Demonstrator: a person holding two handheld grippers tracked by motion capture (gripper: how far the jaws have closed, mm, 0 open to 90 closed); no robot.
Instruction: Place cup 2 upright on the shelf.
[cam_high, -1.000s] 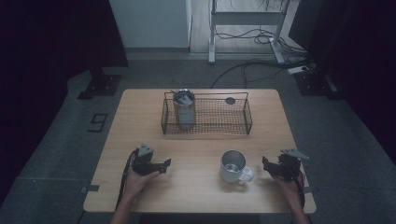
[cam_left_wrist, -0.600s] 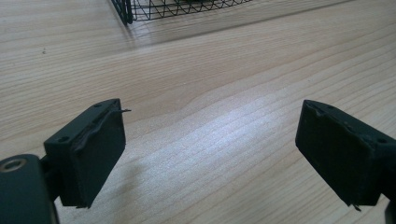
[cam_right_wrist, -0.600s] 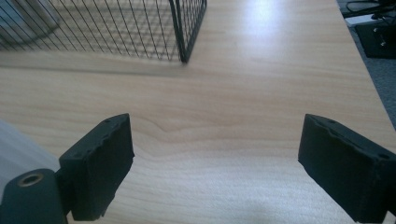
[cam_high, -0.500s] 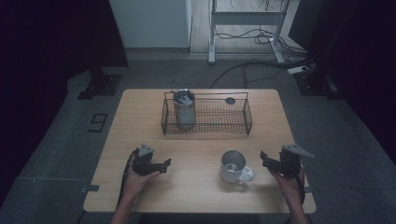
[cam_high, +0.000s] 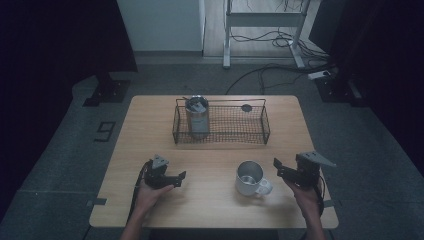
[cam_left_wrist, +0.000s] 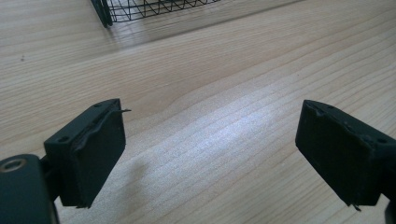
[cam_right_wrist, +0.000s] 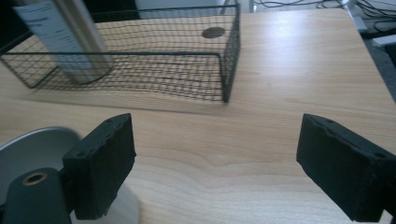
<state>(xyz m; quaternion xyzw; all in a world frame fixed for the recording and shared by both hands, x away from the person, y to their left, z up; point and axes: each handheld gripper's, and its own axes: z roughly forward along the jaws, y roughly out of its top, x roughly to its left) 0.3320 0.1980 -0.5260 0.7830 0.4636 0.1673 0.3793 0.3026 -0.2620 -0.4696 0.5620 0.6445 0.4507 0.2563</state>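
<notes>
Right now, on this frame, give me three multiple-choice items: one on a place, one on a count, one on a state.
1. Where does the tall metal canister stand?
A. At the left end of the wire basket
B. On the table beside the mug
C. Between the right claw's jaws

2. How many metal vessels are on the table, basket included?
A. One
B. Two
C. Four

3. How do the right claw's jaws stand?
A. Shut on the mug's handle
B. Shut on nothing
C. Wide apart, nothing between them

Answers:
1. A, the high view shows it upright inside the basket's left end.
2. B, the canister and the mug.
3. C, the right gripper view shows bare wood between the pads, the mug off to one side.
</notes>
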